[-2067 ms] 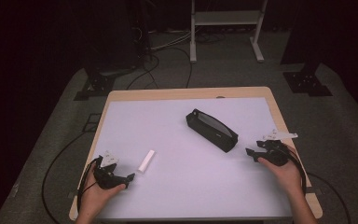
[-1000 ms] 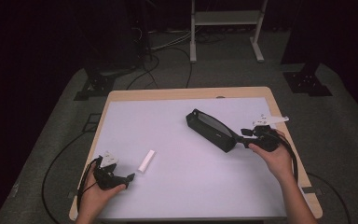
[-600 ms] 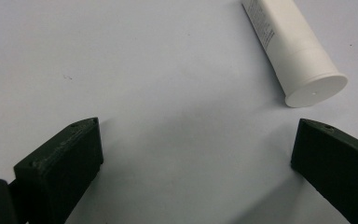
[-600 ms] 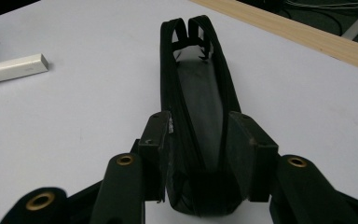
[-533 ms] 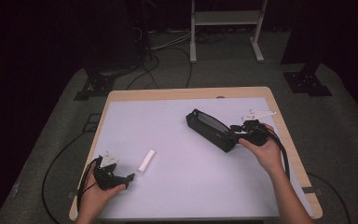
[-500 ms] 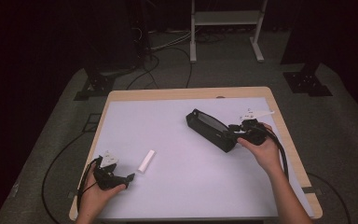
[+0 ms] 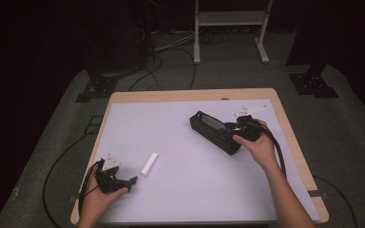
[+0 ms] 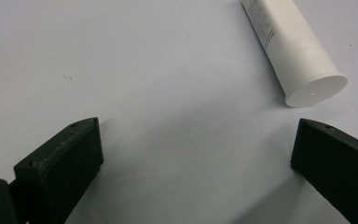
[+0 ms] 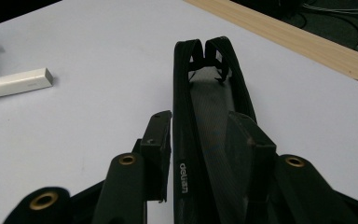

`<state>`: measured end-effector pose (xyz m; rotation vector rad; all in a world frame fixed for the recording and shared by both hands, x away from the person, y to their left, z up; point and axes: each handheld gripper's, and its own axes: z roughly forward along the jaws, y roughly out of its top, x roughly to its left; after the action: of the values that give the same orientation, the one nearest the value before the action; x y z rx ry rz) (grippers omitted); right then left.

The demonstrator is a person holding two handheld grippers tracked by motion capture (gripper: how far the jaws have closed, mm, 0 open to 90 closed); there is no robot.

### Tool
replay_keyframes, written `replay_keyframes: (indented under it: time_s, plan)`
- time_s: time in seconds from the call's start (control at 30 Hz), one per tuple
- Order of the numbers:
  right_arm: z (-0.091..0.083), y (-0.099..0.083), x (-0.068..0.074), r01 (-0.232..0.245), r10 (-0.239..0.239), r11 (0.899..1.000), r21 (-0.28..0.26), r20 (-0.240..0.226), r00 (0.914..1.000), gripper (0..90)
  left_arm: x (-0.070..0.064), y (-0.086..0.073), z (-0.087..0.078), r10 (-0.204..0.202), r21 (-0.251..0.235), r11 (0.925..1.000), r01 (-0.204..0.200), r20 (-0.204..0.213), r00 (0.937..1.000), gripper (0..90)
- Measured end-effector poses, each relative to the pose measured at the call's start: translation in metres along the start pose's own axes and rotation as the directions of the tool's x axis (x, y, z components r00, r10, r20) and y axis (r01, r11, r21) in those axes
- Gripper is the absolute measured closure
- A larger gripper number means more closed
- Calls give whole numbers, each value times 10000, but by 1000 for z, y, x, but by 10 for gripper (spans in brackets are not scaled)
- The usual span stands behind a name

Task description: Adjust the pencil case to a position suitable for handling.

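Right tongs (image 7: 229, 131) at black pouch (image 7: 215, 132) (open-topped)

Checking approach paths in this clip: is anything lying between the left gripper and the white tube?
Nothing visible. The left gripper is open, and only bare table lies between it and the white tube, which rests ahead toward one jaw's side.

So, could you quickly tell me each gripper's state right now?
Left gripper: open, holding nothing.
Right gripper: jaws astride one wall of the black case.
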<state>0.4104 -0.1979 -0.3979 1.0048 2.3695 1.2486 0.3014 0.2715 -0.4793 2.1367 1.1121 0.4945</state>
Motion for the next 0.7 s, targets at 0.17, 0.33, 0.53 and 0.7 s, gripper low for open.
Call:
replay_keyframes:
  time_s: [0.17,0.33,0.53,0.7]
  plan:
    - [14,3,0,72,-70,9998,165,-98,9999,601,0,0,0,-21,0,10000,21,7,10000,11]
    - [22,4,-1,88,-83,9997,219,-213,9997,604,0,0,0,-18,2,10000,18,9,10000,11]
    - [33,8,-1,178,-167,9995,278,-377,9992,620,0,0,0,-18,1,10000,18,11,10000,11]
    - [40,9,0,156,-141,9993,346,-445,9989,637,0,0,0,-18,0,10000,18,9,10000,11]
